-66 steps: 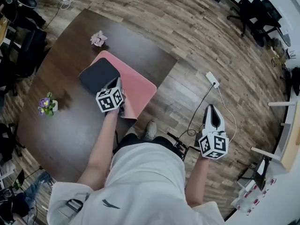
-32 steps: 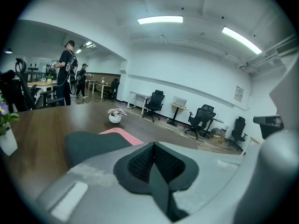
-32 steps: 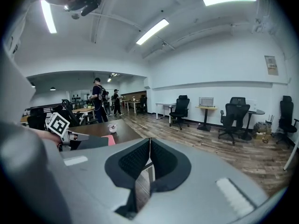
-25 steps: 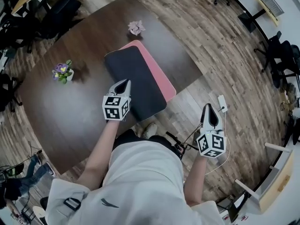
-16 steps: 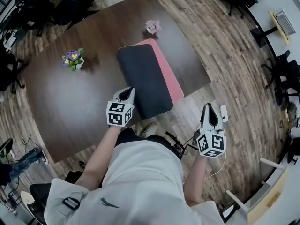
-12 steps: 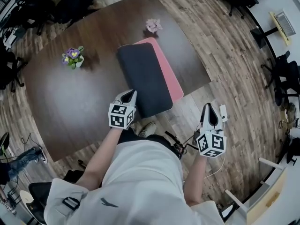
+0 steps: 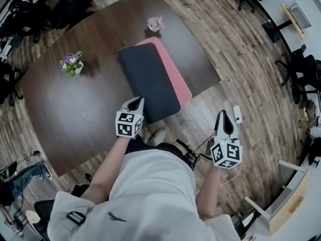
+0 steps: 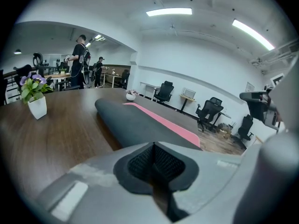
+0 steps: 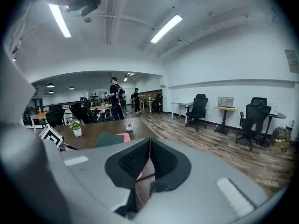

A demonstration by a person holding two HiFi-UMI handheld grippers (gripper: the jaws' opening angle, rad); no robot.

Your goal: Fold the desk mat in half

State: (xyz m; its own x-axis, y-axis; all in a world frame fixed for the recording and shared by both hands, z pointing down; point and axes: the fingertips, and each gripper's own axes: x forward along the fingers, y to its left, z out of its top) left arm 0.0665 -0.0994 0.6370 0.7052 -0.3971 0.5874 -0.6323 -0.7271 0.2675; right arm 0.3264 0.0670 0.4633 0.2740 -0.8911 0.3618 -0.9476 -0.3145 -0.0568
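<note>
We log the wooden floor (image 7: 241, 59) first, then the dark brown table (image 7: 75, 114) set at an angle on it. On the table lies the desk mat (image 7: 148, 82), already doubled over: a black layer on top, with a pink strip of the lower layer showing along its right long edge. Its near end comes about to the table's near edge. The left gripper (image 7: 137, 100) hangs at that near edge, just beside the mat's near left corner. In the left gripper view we see its jaws (image 8: 153, 146) pressed together with nothing between them and the mat (image 8: 140, 125) lying ahead of the tips. The right gripper (image 7: 224, 114) is held over the floor, well apart from the table. In the right gripper view its jaws (image 9: 149, 141) also meet and are empty. Smaller items: a white pot of purple flowers (image 7: 70, 63) stands left of the mat, and a pink flower pot (image 7: 155, 23) near its far end.
</note>
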